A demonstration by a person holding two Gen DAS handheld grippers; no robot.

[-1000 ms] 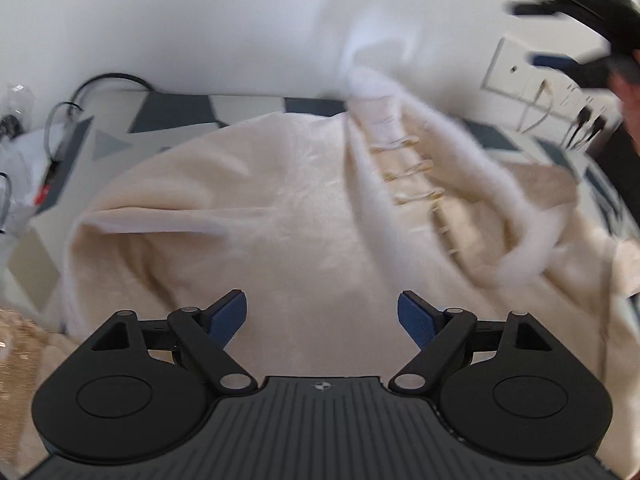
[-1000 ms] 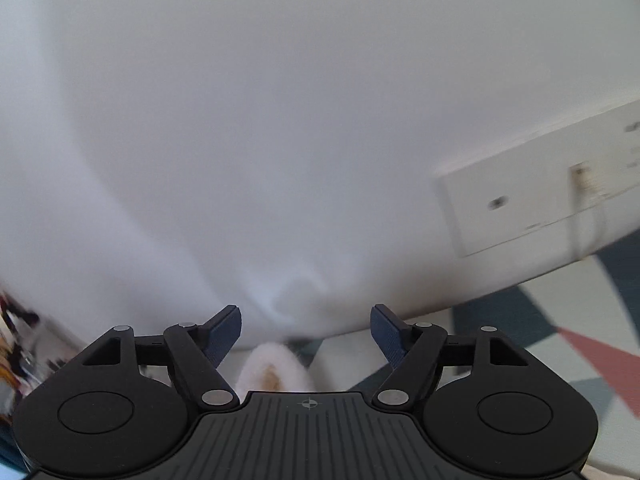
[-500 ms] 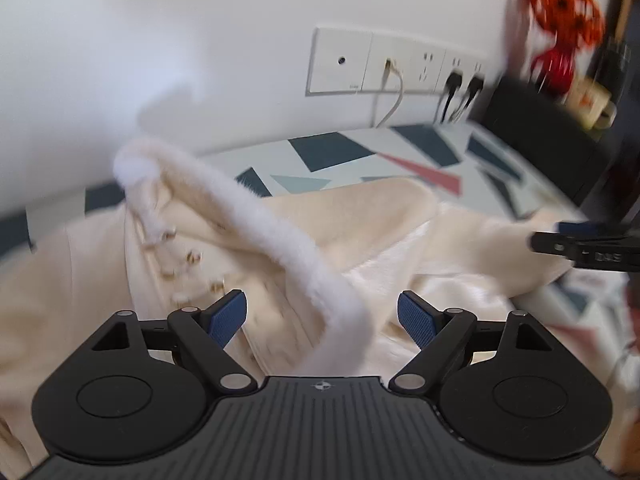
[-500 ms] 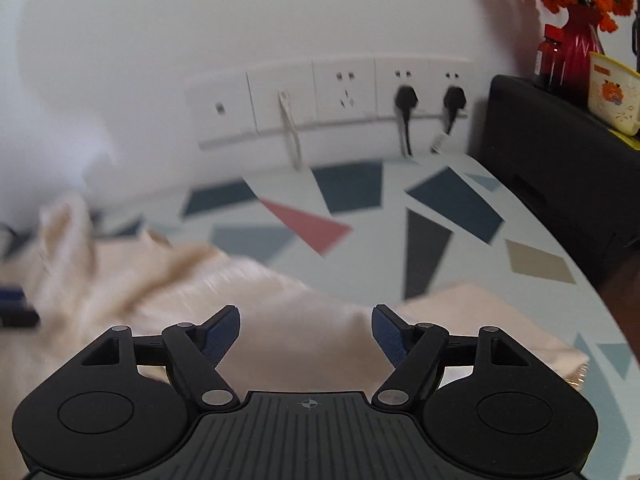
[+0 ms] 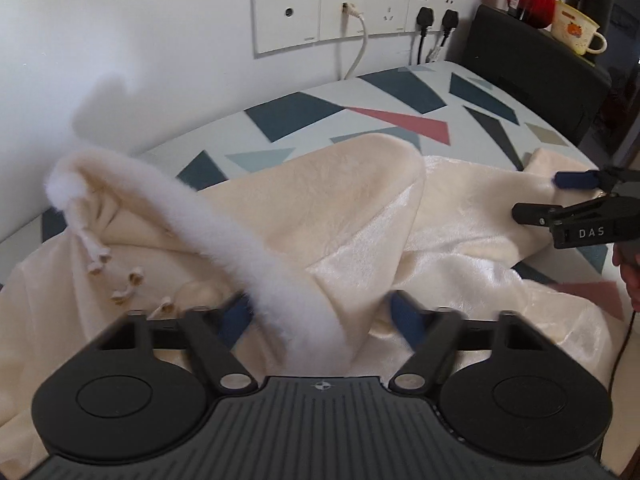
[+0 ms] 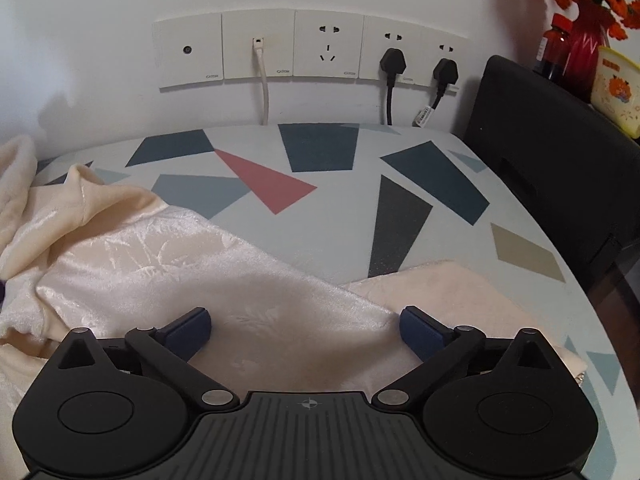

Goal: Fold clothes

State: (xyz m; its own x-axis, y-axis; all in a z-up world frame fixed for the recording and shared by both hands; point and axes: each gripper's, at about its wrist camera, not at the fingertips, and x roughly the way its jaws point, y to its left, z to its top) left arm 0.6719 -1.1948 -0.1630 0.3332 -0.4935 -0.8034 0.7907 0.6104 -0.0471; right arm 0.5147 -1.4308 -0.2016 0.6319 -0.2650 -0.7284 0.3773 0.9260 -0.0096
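The left gripper point(image 5: 322, 314) points steeply down over the cream garment point(image 5: 352, 208), its blue pads blurred as the jaws are closing, with the garment's white fluffy trim point(image 5: 240, 248) running up between them; the pads are not yet pressed on it. The right gripper point(image 6: 304, 326) also tilts down at the garment, near its far right part, jaws opening wide with the cloth lying under the gap. In the left wrist view a bit of the person's hand point(image 5: 630, 272) shows behind it.
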